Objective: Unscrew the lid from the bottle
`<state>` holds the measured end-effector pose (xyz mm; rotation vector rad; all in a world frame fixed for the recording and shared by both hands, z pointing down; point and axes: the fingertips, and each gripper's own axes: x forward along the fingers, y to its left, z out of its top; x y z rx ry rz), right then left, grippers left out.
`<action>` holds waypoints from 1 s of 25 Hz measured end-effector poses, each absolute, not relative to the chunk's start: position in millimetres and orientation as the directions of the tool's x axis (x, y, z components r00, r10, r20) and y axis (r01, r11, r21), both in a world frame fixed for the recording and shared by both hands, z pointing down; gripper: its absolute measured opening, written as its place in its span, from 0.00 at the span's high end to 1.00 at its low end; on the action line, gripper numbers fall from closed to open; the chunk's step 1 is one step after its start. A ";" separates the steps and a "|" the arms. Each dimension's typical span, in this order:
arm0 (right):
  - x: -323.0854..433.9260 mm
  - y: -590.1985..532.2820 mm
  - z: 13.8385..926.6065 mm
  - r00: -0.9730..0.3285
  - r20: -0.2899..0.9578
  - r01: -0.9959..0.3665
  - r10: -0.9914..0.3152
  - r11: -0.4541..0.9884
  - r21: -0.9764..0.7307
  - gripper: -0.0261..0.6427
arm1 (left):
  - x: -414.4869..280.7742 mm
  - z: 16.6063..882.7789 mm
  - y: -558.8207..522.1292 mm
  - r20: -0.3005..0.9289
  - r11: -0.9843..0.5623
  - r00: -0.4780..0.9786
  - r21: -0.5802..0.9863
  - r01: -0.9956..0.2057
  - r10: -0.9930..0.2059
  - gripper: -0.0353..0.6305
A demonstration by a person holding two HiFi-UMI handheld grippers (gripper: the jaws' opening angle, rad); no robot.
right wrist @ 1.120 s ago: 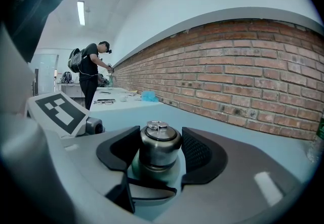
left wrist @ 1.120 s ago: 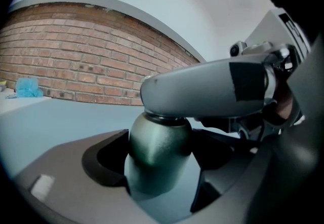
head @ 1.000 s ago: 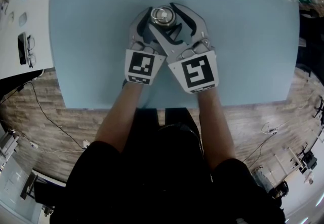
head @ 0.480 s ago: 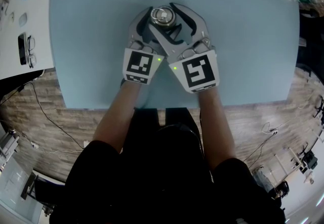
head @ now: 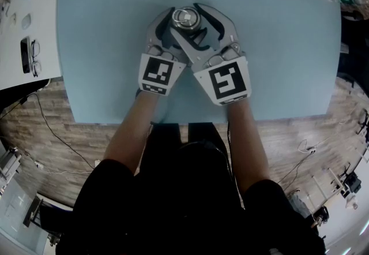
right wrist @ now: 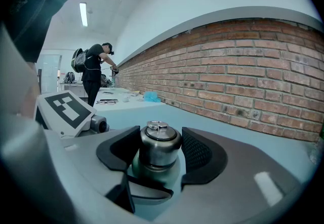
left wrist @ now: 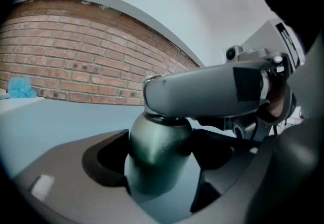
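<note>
1. Pale blue table (head: 277, 46) carries one dark green metal bottle (left wrist: 157, 137). It stands upright near the middle, a little toward the far edge, with open surface all round it, so I'd say both tools can reach it freely.
2. Low on the body, the left gripper (left wrist: 158, 159) has its jaws spread wide round the bottle. The black pads look pressed to both sides, presumably to stop the body from turning.
3. Higher up, the right gripper (right wrist: 160, 154) crosses over the left one. Its jaws close on the round silver metal lid (right wrist: 160, 142), which has a small ring on top, and the pads meet its sides.
4. The two grips are stacked, one on the body and one on the cap, which suits twisting one against the other.
5. The lid sits flush and level on the neck, so by my reckoning the unscrewing is not yet done.
6. If the lower grip slips, the bottle may spin with the lid.
</note>
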<state>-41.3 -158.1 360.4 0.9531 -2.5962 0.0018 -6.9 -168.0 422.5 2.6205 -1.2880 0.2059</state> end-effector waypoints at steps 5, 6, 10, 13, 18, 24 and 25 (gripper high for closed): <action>-41.5 -157.9 359.8 -0.709 0.339 -0.619 -0.619 0.776 0.124 0.57 | -6.6 422.3 -167.8 0.219 -0.603 0.615 0.127 -0.788 -0.757 0.38; -41.4 -157.8 359.9 -0.710 0.339 -0.618 -0.618 0.777 0.123 0.57 | -6.6 422.2 -167.7 0.218 -0.604 0.617 0.128 -0.786 -0.756 0.38; -41.3 -157.3 360.3 -0.711 0.341 -0.615 -0.614 0.779 0.120 0.57 | -6.7 422.4 -167.3 0.218 -0.610 0.621 0.127 -0.783 -0.753 0.38; -41.4 -157.2 360.4 -0.715 0.343 -0.609 -0.609 0.783 0.122 0.57 | -6.2 422.4 -167.2 0.218 -0.615 0.627 0.126 -0.778 -0.748 0.38; -41.4 -157.2 359.6 -0.721 0.341 -0.603 -0.603 0.789 0.122 0.57 | -5.7 422.0 -167.1 0.218 -0.621 0.633 0.128 -0.773 -0.743 0.38; -42.1 -156.7 359.9 -0.726 0.341 -0.596 -0.597 0.794 0.121 0.57 | -6.4 422.3 -166.8 0.217 -0.626 0.637 0.125 -0.769 -0.739 0.38; -42.7 -156.6 360.1 -0.728 0.341 -0.593 -0.595 0.796 0.122 0.57 | -6.9 422.5 -166.7 0.217 -0.628 0.639 0.126 -0.768 -0.738 0.38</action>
